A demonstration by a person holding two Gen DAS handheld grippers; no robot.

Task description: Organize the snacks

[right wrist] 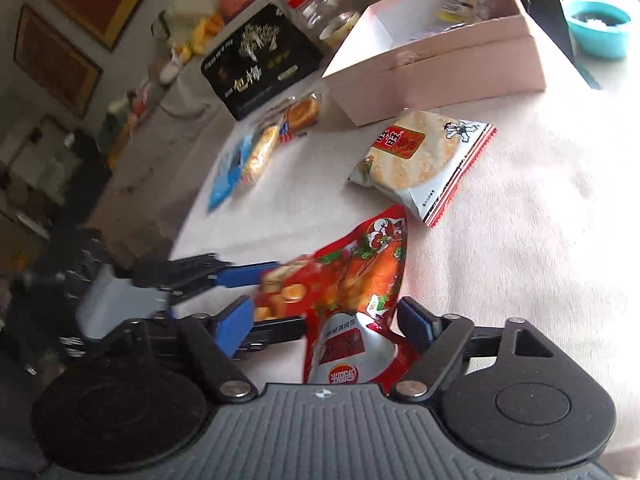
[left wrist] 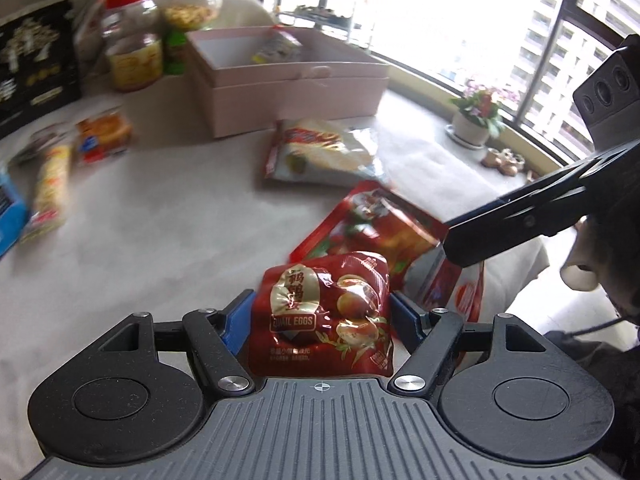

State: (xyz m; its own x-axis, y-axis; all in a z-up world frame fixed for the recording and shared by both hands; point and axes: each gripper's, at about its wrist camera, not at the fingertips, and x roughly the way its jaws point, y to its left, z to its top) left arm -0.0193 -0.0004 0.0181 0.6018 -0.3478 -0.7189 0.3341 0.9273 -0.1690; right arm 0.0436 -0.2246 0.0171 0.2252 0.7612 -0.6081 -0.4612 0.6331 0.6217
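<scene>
Working across the cloth-covered table (right wrist: 520,240), with the open pink box (left wrist: 296,92) standing at the far side and holding at least one packet. Leaving the rice cracker packet (right wrist: 420,160) lying flat just in front of the box.

Straddling the red chicken-print packet (right wrist: 360,280) with the right gripper (right wrist: 326,312), jaws apart, pads beside the foil but not pressing. Closing squarely on the flat body rather than the crinkled edge, judging by its slippery look.

Gripping the quail egg packet (left wrist: 320,332) in the left gripper (left wrist: 320,304), blue pads clamped on its two side edges, packet tilted up toward the camera. Carrying it high over the loose packets, probably, then lowering inside the box wall before releasing, keeping the two grippers from crossing.
</scene>
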